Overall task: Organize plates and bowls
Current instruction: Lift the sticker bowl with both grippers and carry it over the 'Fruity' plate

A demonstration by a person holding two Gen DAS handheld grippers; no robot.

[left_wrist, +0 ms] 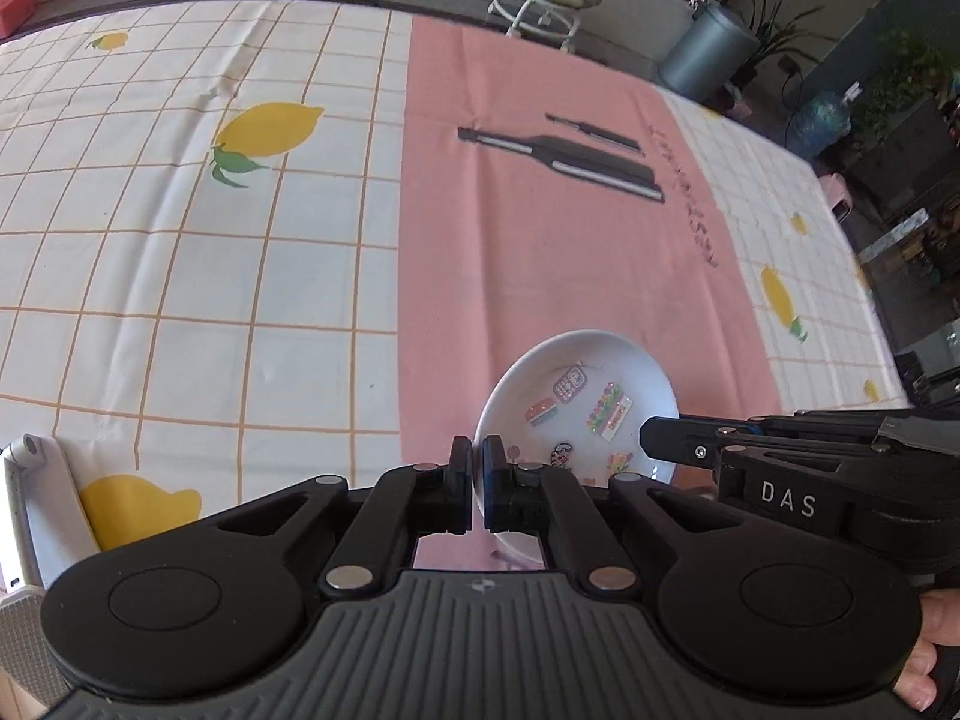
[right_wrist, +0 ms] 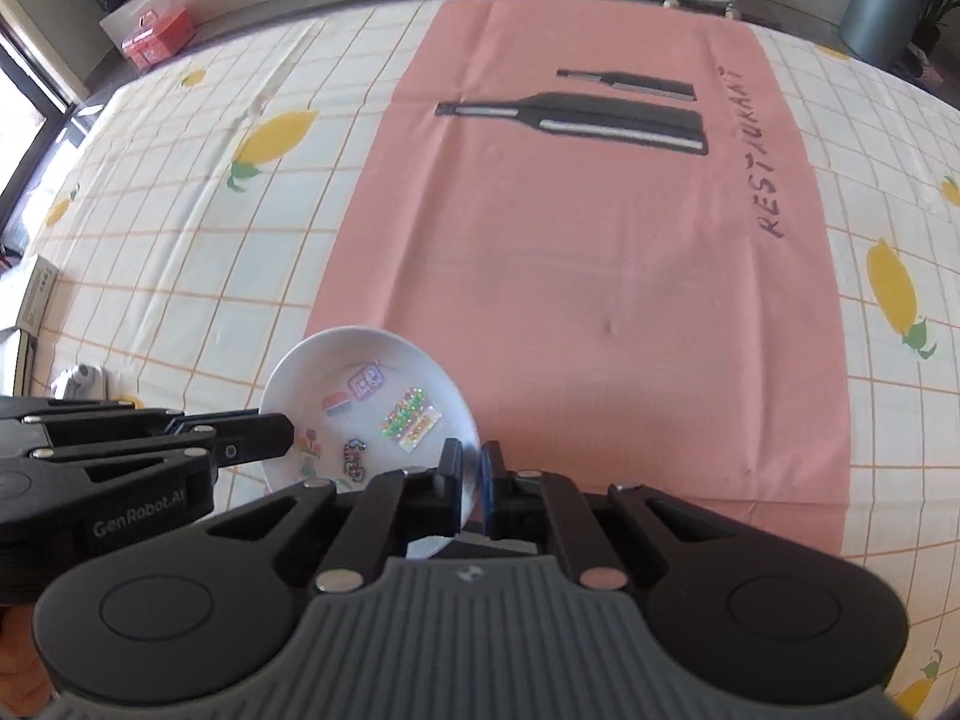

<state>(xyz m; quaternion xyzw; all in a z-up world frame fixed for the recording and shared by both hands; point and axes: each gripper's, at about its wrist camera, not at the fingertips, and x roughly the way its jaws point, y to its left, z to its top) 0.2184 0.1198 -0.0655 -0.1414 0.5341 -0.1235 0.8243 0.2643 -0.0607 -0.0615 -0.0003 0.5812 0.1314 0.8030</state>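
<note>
A small white bowl [left_wrist: 594, 372] with colourful stickers inside is held above the pink cloth, and it also shows in the right wrist view [right_wrist: 360, 360]. My left gripper [left_wrist: 477, 468] is shut on the bowl's left rim. My right gripper [right_wrist: 471, 468] is shut on the bowl's right rim. The right gripper also shows in the left wrist view [left_wrist: 654, 438], reaching in from the right. The left gripper also shows in the right wrist view [right_wrist: 282, 432], reaching in from the left. The bowl's near edge is hidden behind the fingers.
A pink cloth [right_wrist: 570, 240] with a printed bottle and lettering lies on a lemon-print checked tablecloth [left_wrist: 180, 240]. A white device [left_wrist: 30, 480] sits at the near left edge. A stool [left_wrist: 546, 0] and a grey bin [left_wrist: 702, 54] stand beyond the table.
</note>
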